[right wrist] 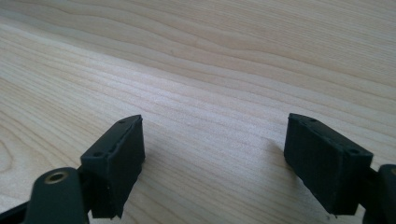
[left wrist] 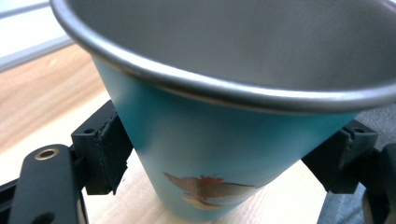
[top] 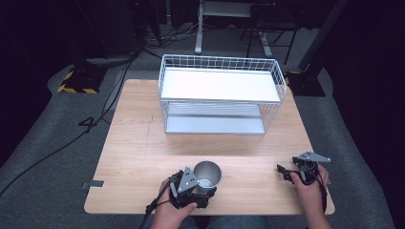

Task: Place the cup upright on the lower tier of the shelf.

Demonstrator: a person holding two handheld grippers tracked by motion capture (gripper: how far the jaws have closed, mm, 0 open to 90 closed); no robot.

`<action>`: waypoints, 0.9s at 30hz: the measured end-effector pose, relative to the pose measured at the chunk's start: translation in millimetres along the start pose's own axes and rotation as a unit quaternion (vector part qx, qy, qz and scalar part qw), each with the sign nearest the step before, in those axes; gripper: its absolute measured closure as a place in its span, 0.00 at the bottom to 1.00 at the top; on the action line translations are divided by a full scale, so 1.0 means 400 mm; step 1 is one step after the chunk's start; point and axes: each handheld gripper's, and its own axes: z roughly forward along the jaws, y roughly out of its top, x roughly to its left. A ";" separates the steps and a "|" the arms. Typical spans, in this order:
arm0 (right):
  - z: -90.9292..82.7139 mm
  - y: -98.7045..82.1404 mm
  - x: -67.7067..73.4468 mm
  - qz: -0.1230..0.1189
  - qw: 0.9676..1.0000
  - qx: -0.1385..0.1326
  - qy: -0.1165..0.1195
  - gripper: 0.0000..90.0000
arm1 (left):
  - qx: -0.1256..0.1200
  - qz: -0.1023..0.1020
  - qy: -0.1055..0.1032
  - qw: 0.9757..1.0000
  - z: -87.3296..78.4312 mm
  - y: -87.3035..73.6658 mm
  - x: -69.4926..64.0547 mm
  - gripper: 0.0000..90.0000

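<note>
A teal metal cup (top: 207, 174) with a silver rim and a small picture on its side (left wrist: 219, 154) stands upright near the table's front edge. My left gripper (top: 205, 190) is shut on the cup, one black pad (left wrist: 109, 154) pressed against each side of its lower wall. My right gripper (top: 285, 172) is at the front right of the table. It is open, low over bare wood (right wrist: 215, 154), with nothing between its jaws.
A white wire rack (top: 219, 86) with two shelves stands at the back middle of the wooden table (top: 143, 143). Cables run over the grey floor to the left. A desk frame and chair legs stand behind the table.
</note>
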 end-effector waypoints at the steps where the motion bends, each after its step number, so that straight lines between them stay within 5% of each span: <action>1: 0.000 0.000 0.000 0.000 1.000 0.000 0.000 0.23 | -0.001 0.002 0.002 1.000 -0.003 0.005 0.003 0.21; 14: 0.000 0.000 0.000 0.000 1.000 0.000 0.000 0.23 | -0.025 -0.013 0.013 1.000 -0.022 0.068 0.040 0.21; 27: 0.000 0.000 0.000 0.000 1.000 0.000 0.000 0.23 | -0.038 -0.031 0.046 0.998 0.019 0.122 0.105 0.21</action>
